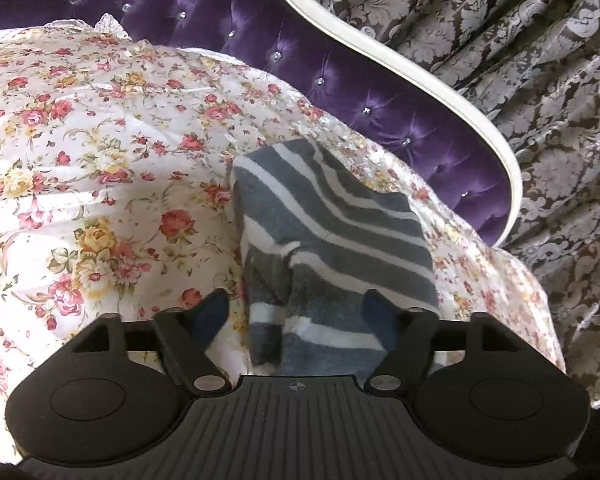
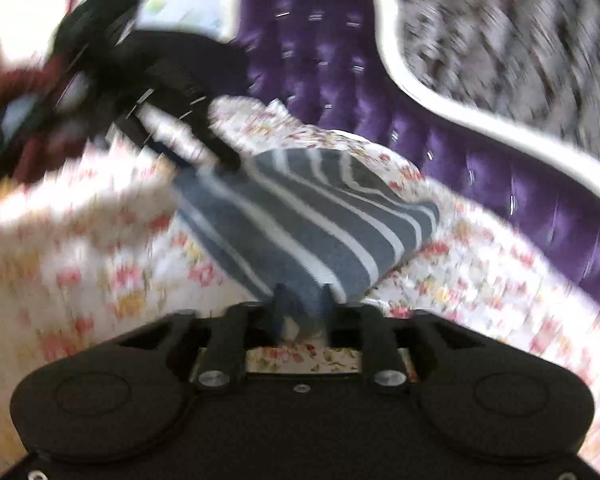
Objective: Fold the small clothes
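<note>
A small grey garment with white stripes (image 1: 328, 220) lies partly folded on the floral bedspread (image 1: 100, 160). My left gripper (image 1: 298, 312) is open, its fingers wide apart over the garment's near end, one blue-padded fingertip (image 1: 214, 310) off the cloth on the left. In the blurred right wrist view, my right gripper (image 2: 302, 304) is shut on a near corner of the striped garment (image 2: 308, 216). The left gripper (image 2: 180, 136) shows there at the garment's far left end.
A purple tufted headboard (image 1: 340, 72) with a white frame runs behind the bed. Patterned grey curtains (image 1: 540, 80) hang beyond it on the right. The bedspread's edge drops off at the right (image 1: 540, 320).
</note>
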`<state>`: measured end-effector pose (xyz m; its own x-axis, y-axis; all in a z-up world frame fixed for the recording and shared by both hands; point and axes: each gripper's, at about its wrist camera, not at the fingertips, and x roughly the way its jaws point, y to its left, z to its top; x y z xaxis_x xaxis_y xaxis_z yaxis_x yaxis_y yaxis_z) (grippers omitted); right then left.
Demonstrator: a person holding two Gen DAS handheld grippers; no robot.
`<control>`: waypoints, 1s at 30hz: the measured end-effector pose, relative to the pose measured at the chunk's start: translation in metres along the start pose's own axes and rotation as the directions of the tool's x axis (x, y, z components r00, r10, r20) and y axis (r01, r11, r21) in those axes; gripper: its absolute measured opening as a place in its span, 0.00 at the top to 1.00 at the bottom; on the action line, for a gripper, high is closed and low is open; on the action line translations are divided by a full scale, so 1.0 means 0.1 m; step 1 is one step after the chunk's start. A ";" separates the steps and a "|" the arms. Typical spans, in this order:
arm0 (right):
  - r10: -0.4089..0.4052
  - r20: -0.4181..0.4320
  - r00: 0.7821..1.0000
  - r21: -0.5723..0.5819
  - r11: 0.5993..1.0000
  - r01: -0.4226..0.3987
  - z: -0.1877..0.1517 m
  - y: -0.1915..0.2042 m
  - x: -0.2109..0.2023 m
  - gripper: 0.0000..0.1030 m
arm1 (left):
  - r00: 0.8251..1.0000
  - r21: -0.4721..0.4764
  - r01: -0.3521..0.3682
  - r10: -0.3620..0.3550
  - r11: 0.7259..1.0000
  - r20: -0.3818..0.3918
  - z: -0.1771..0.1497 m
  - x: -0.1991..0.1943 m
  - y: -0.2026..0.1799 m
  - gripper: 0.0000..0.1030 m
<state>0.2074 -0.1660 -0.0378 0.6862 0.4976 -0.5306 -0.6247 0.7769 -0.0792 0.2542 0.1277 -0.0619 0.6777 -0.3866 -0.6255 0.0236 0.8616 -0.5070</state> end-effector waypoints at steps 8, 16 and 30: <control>0.157 0.067 0.985 0.531 0.830 -0.169 -0.05 -0.74 0.25 0.23 | 0.998 -0.045 0.006 -0.009 0.999 -0.062 -0.07 0.12 0.04 0.23; 0.223 0.105 0.969 0.682 0.694 -0.233 -0.08 -1.09 0.69 0.23 | 0.991 -0.032 0.063 -0.066 0.998 -0.115 -0.11 0.30 -0.07 0.17; 0.305 0.131 0.943 0.707 0.638 -0.304 0.05 -1.18 1.19 0.16 | 0.989 -0.045 0.092 -0.097 0.995 -0.111 -0.02 0.48 -0.13 0.13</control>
<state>0.3648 -0.1963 -0.0875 0.5051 0.7571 -0.4145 -0.3436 0.6169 0.7081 0.2851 0.0970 -0.0868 0.5867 -0.5022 -0.6352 0.0529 0.8065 -0.5888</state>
